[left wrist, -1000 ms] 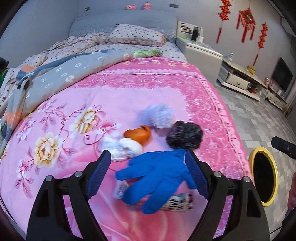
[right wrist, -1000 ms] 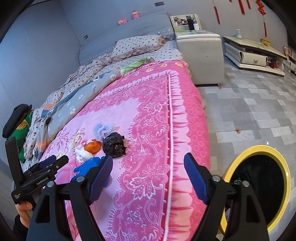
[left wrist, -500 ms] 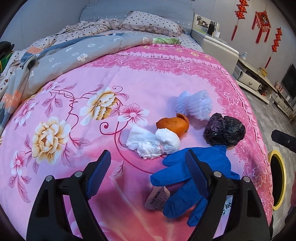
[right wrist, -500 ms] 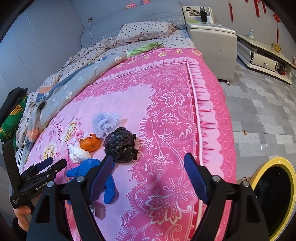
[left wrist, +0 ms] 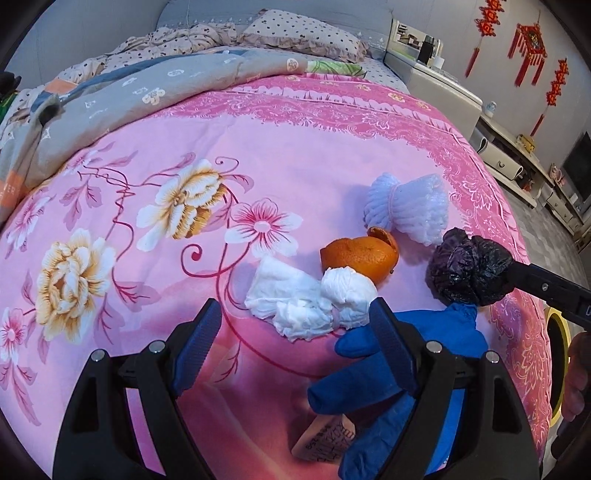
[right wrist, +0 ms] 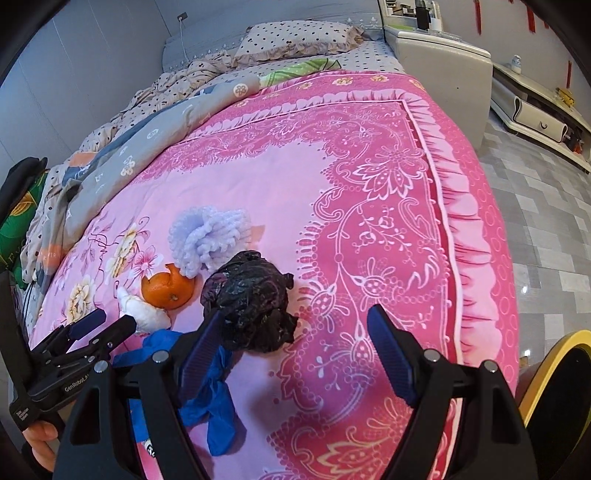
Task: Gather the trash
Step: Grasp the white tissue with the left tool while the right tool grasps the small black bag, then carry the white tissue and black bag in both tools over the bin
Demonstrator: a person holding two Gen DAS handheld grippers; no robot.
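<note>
Trash lies in a pile on the pink blanket [left wrist: 147,258]: a crumpled white tissue [left wrist: 306,306], an orange peel [left wrist: 360,254], a white foam net [left wrist: 406,208], a black plastic bag [left wrist: 469,271], a blue glove [left wrist: 399,369] and a paper wrapper [left wrist: 325,439] under the glove. My left gripper [left wrist: 293,325] is open just above the tissue, which shows between its fingers. My right gripper [right wrist: 295,325] is open too, with the black bag [right wrist: 251,299] just ahead of its left finger. Neither gripper holds anything. The yellow-rimmed bin [right wrist: 546,362] stands on the floor beside the bed.
A grey quilt [left wrist: 129,92] and a dotted pillow [left wrist: 303,33] lie at the head of the bed. A white nightstand [right wrist: 443,62] and a low cabinet [right wrist: 539,114] stand to the right on the tiled floor [right wrist: 546,229]. A hand [right wrist: 40,439] holds the left gripper.
Both grippers have come down closer to the pile. The left one shifted from over the blue glove to the tissue. The right one swung from the bed's edge to the black bag.
</note>
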